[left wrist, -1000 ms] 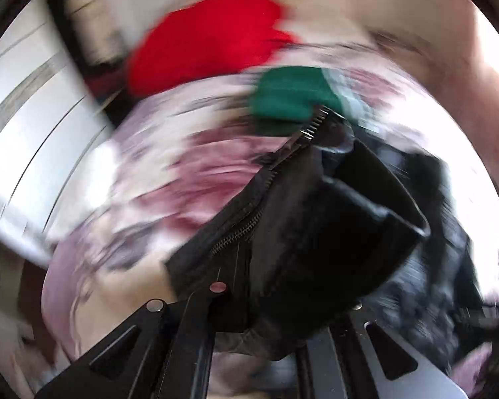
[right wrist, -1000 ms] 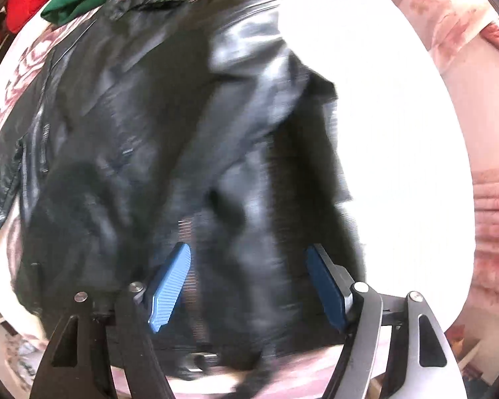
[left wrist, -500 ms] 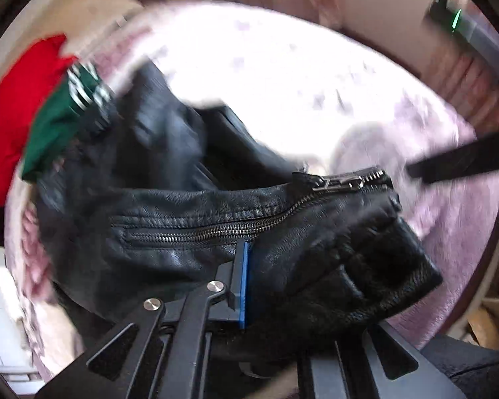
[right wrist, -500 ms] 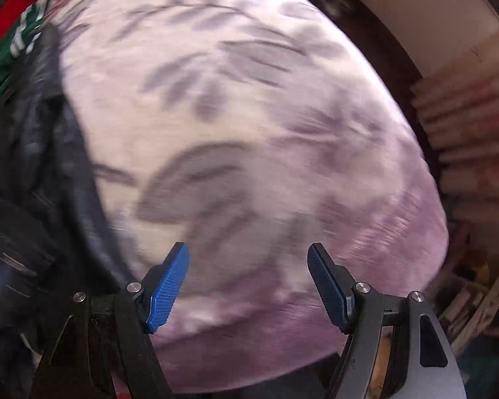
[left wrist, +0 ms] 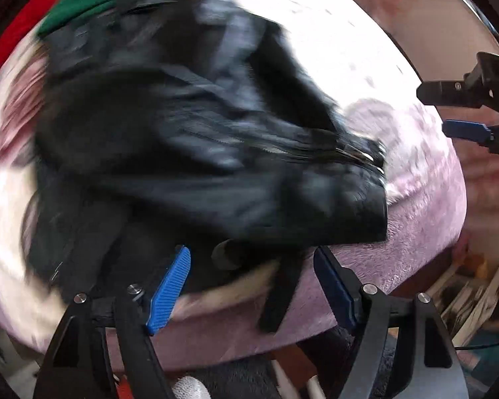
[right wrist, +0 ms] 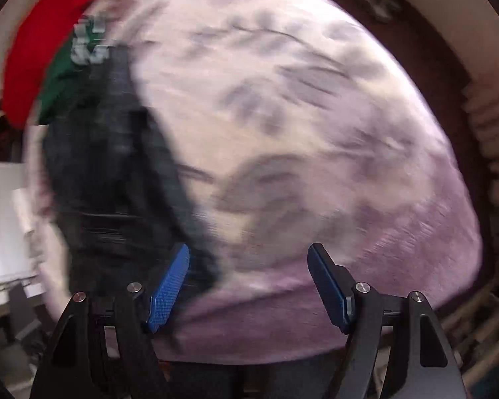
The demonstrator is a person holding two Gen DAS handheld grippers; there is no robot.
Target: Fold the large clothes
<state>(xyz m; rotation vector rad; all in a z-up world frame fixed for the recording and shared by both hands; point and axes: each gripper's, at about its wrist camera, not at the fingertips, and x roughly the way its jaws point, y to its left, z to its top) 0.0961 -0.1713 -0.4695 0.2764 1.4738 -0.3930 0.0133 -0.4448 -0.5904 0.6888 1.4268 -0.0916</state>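
A black leather jacket with a metal zipper lies bunched on a pale purple leaf-patterned blanket. My left gripper is open and empty, its blue pads just in front of the jacket's near edge. My right gripper is open and empty over the blanket, with the jacket to its left. The right gripper also shows at the right edge of the left wrist view. Both views are motion-blurred.
A green garment and a red garment lie at the far left of the bed behind the jacket; they also show in the right wrist view. White furniture stands left of the bed. Clutter lies on the floor at right.
My left gripper has opened and let go of the jacket, which now lies on the blanket. My right gripper stays open and has swung slightly, bringing the jacket more into view at left.
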